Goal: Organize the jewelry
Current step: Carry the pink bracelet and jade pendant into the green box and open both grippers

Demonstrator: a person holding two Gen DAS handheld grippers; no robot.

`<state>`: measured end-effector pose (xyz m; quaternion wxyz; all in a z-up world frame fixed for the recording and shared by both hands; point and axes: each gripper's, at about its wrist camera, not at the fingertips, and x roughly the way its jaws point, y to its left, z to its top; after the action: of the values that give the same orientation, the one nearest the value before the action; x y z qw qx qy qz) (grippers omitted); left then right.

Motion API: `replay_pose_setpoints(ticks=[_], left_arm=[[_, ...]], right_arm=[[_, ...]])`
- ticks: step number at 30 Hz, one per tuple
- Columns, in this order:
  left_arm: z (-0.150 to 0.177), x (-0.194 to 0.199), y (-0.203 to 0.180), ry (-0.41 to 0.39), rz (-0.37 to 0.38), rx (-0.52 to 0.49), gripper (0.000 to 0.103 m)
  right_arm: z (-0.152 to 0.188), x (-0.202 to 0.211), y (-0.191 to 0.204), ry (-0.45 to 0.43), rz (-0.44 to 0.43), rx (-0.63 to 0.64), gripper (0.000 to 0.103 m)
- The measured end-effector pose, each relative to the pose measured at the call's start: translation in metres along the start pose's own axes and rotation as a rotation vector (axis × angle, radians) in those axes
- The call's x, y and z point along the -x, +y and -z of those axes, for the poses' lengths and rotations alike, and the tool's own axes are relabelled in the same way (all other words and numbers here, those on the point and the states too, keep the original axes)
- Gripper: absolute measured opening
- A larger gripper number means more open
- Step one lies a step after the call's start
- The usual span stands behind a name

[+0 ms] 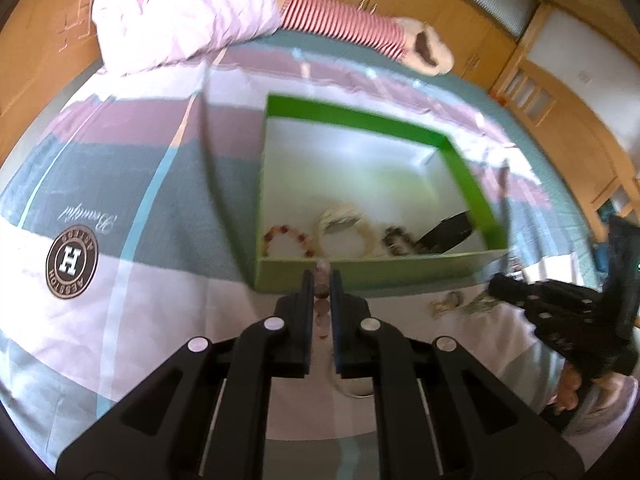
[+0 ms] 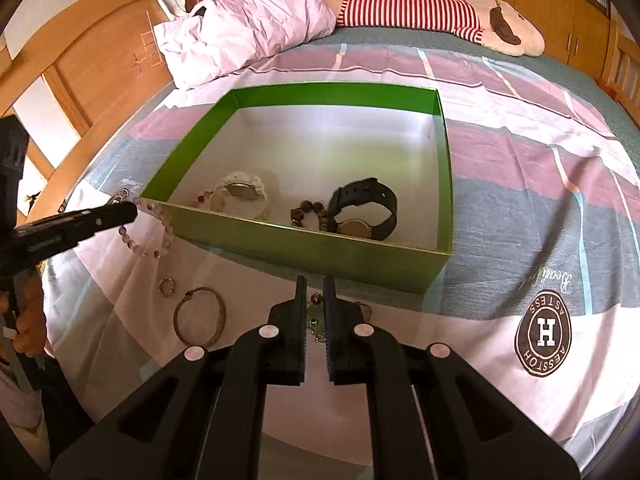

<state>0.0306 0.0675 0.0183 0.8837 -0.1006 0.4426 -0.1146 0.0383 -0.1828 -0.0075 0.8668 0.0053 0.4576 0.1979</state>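
Bed (image 2: 520, 184), striped cover. Green box (image 2: 304, 240), frame centre: watches, bead bracelets inside. Left gripper (image 2: 134, 210), jaws clamped on pink bead bracelet (image 2: 148, 236), left edge; light, limp, best pinched across its beads. Right gripper (image 2: 315, 312), jaws closed on small beaded piece (image 2: 316, 322), probably fragile.

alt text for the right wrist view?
Right tongs pinch a small jewelry piece just short of a green box holding two watches and bead bracelets. At left, the left tongs hold a pink bead bracelet; a bangle and ring lie on the bedsheet.
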Motion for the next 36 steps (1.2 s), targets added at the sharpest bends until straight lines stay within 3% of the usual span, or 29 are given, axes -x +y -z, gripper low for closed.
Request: replay_pose_setpoints(ticks=[4,8,19,20,21,23,27,30,33,34,36], left_arm=[[-0.016,0.025,-0.012,-0.094,0.072,-0.006,0.007],[-0.034,0.026,-0.019,-0.121,0.073,0.004,0.007],[-0.052,-0.032,-0.008,-0.053,-0.007,0.027,0.008],[-0.051,-0.035,-0.008,-0.045,-0.005,0.021,0.01],[-0.051,-0.036,-0.009,-0.041,-0.004,0.011,0.011],[-0.049,-0.034,-0.011,-0.043,-0.002,-0.009,0.02],[-0.04,-0.023,-0.016,-0.044,-0.017,-0.051,0.029],[-0.016,-0.014,-0.016,0.002,0.004,-0.069,0.043],[0.01,-0.02,-0.022,0.078,-0.01,-0.116,0.052],[0.017,-0.023,-0.025,0.1,-0.023,-0.129,0.06],[0.033,-0.033,-0.033,0.161,-0.03,-0.168,0.064]], right_arm=[[-0.012,0.018,0.008,-0.111,-0.064,0.013,0.007],[-0.031,0.024,0.008,-0.203,-0.096,-0.016,0.007],[-0.047,-0.011,-0.003,-0.173,-0.034,-0.056,0.008],[-0.046,-0.01,-0.003,-0.172,-0.031,-0.057,0.014],[-0.045,-0.009,-0.004,-0.17,-0.035,-0.062,0.033],[-0.044,-0.004,-0.008,-0.186,-0.063,-0.095,0.054],[-0.039,0.013,-0.017,-0.185,-0.1,-0.128,0.054],[-0.025,0.019,-0.018,-0.123,-0.112,-0.111,0.054],[-0.013,0.001,-0.006,-0.007,-0.042,-0.036,0.054],[-0.009,-0.009,-0.001,0.018,-0.006,-0.012,0.054],[-0.004,-0.022,0.005,0.063,0.017,0.012,0.054]])
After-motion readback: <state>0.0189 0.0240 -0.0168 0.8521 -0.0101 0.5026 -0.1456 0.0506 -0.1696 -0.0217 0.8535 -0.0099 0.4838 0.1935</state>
